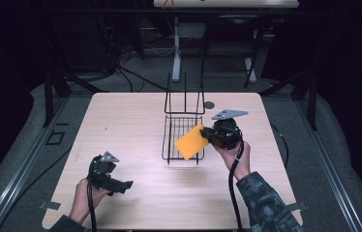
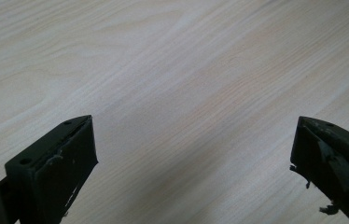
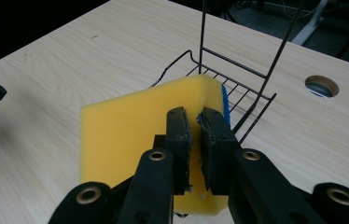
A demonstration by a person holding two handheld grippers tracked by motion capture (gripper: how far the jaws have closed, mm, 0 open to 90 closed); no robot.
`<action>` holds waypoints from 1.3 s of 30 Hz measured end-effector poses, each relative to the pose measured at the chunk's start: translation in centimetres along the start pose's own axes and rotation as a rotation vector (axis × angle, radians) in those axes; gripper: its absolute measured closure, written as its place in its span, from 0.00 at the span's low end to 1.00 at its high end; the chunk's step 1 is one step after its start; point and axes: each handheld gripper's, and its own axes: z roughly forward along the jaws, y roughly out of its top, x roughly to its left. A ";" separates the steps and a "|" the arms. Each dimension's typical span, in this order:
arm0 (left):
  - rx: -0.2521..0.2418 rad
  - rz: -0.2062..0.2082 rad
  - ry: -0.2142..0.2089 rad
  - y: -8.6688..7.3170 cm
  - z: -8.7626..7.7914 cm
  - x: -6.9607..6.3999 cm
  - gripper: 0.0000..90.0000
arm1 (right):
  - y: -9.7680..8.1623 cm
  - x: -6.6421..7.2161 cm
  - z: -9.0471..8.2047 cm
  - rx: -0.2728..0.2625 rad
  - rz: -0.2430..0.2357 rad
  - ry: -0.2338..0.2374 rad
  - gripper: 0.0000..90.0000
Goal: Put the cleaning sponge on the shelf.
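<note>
A yellow sponge point(image 1: 190, 141) with a blue face hangs tilted over the right side of a black wire rack point(image 1: 176, 130) at the table's centre. My right gripper point(image 1: 207, 136) is shut on the sponge's right edge. In the right gripper view the sponge point(image 3: 126, 135) stands on edge, pinched between the jaws of the right gripper point(image 3: 195, 123), with the wire rack point(image 3: 245, 95) just behind it. My left gripper point(image 1: 122, 185) sits low at the front left, open. In the left gripper view that left gripper point(image 2: 193, 144) holds nothing, only bare wood between its wide-apart jaws.
The light wooden table point(image 1: 130, 111) has a round cable hole point(image 1: 209, 104) behind the rack, also seen as the hole point(image 3: 322, 86) in the right gripper view. The rack's tall upright wires point(image 1: 184, 92) rise at its far end. Dark floor and table legs lie beyond.
</note>
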 end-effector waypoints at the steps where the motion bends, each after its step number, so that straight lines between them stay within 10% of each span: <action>1: 0.000 0.002 0.000 0.0 0.0 0.0 0.00 | 0.0 0.0 0.1 -0.002 0.004 -0.002 0.92; 39: 0.000 0.005 0.000 0.0 0.1 -0.1 0.00 | -1.4 -0.7 5.1 -0.012 0.146 -0.020 0.91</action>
